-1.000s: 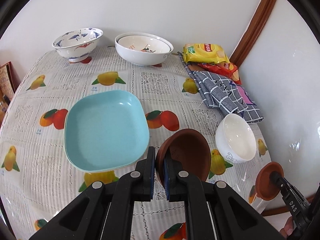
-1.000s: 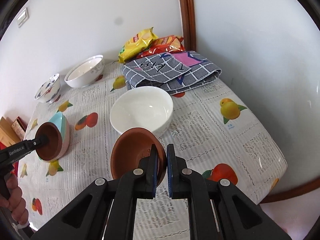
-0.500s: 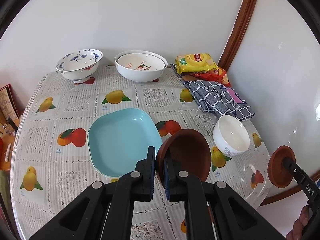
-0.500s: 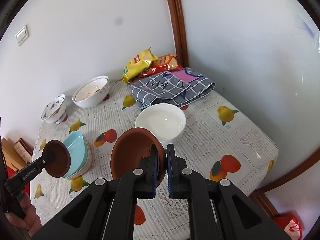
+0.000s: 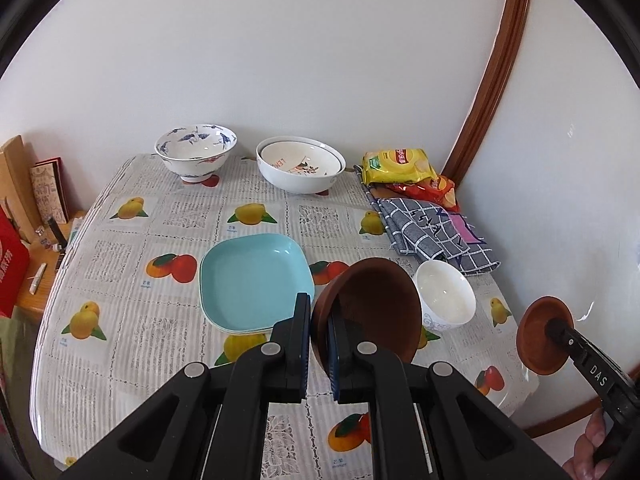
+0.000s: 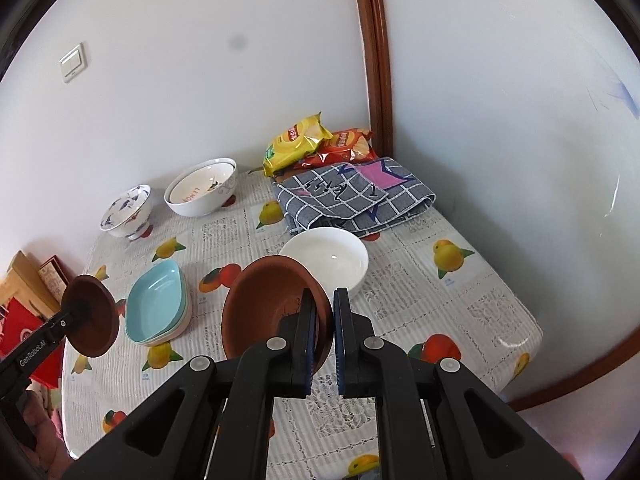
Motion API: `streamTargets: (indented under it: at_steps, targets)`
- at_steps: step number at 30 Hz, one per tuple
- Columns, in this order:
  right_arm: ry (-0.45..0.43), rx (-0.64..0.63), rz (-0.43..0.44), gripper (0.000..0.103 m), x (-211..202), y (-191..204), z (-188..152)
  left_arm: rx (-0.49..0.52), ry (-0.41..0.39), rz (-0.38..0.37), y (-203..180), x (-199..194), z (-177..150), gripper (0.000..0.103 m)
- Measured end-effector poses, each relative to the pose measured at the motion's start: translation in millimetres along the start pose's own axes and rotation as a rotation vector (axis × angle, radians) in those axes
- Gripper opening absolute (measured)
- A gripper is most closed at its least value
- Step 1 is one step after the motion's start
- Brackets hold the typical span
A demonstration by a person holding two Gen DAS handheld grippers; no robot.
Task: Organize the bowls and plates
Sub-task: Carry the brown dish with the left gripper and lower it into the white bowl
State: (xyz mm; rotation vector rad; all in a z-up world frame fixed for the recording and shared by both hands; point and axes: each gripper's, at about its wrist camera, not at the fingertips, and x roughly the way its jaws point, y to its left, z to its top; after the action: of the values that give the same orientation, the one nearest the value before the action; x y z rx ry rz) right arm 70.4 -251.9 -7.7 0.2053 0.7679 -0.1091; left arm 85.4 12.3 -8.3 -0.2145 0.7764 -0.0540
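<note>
My left gripper [image 5: 319, 318] is shut on the rim of a dark brown bowl [image 5: 374, 308], held tilted above the table in front of a stack of light blue square plates [image 5: 256, 278]. My right gripper [image 6: 324, 304] is shut on the rim of a terracotta bowl [image 6: 272, 304], also lifted and tilted, just in front of a small white bowl [image 6: 326, 260]. Each view shows the other gripper's bowl: the terracotta bowl [image 5: 544, 338] at the right, the dark brown bowl [image 6: 94, 316] at the left, beside the blue plates [image 6: 156, 304].
At the back of the fruit-print table [image 5: 120, 360] stand a blue-and-white footed bowl [image 5: 196, 152] and two nested white bowls [image 5: 300, 164]. Chip bags [image 5: 400, 164] and a folded checked cloth [image 5: 432, 232] lie back right. Boxes [image 5: 24, 188] sit beyond the left edge.
Both grippers have risen and drawn back from the table with their bowls still gripped. The table and dishes now look smaller and farther away.
</note>
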Motion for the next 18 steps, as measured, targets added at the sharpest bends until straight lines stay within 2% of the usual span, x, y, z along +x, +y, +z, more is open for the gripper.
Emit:
streamTargets:
  at_steps: [9, 18]
  targets:
    - [0.003, -0.033, 0.049, 0.008, -0.8, -8.8, 10.5, -0.041, -0.011, 0.026, -7.2, -8.9, 1.1, 0.008]
    - [0.017, -0.024, 0.064, 0.008, 20.4, -18.0, 21.5, -0.048, -0.008, 0.044, -14.3, 10.9, 16.2, 0.008]
